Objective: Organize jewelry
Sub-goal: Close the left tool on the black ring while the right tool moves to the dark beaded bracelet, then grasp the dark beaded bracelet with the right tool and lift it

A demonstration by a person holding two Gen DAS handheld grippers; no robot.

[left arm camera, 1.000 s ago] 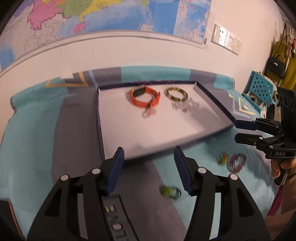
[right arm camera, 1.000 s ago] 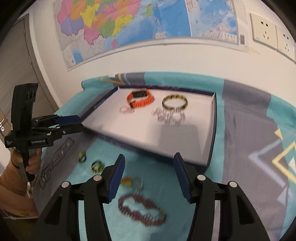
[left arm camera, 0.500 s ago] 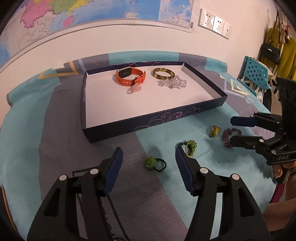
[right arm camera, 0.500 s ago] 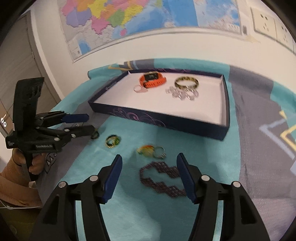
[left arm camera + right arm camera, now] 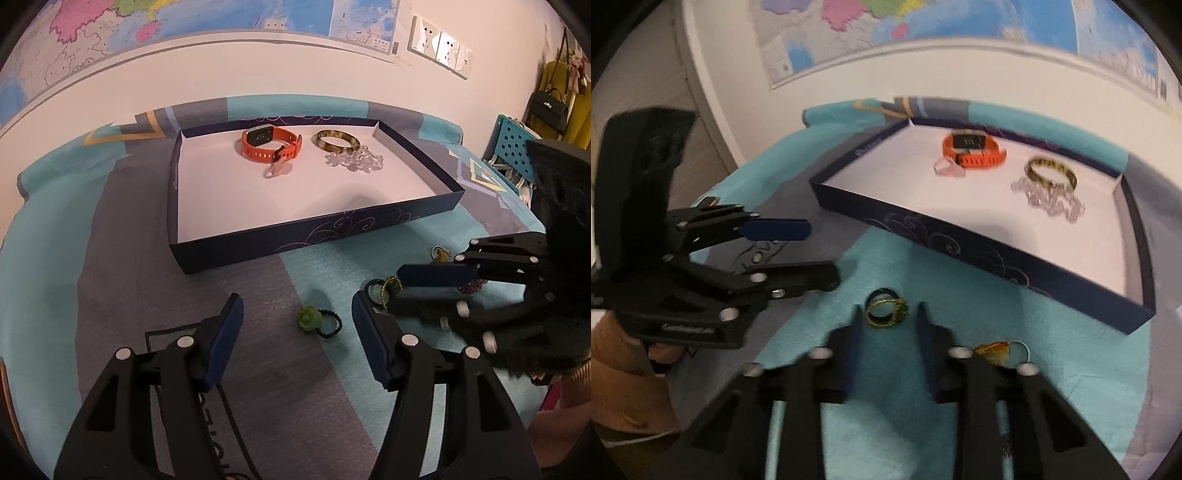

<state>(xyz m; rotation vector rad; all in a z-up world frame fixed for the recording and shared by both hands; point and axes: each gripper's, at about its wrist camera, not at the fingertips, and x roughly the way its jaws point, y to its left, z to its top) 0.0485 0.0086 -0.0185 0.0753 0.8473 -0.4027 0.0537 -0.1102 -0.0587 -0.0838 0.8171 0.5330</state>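
Four pieces are already laid in the shallow navy cardboard tray (image 5: 258,248). One gold-and-black woven ring (image 5: 884,312), on the teal cloth, is bracketed by the released right tool (image 5: 888,314), evidently for pickup; the left tool (image 5: 297,317) is held unclenched, empty.

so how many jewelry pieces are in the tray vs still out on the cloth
In the tray: 4 – orange watch, tortoiseshell bangle, clear bead bracelet, pale pink ring.
On the cloth: 4 – green flower ring, gold and green ring, orange charm ring, dark beaded bracelet, mostly hidden.
Total: 8
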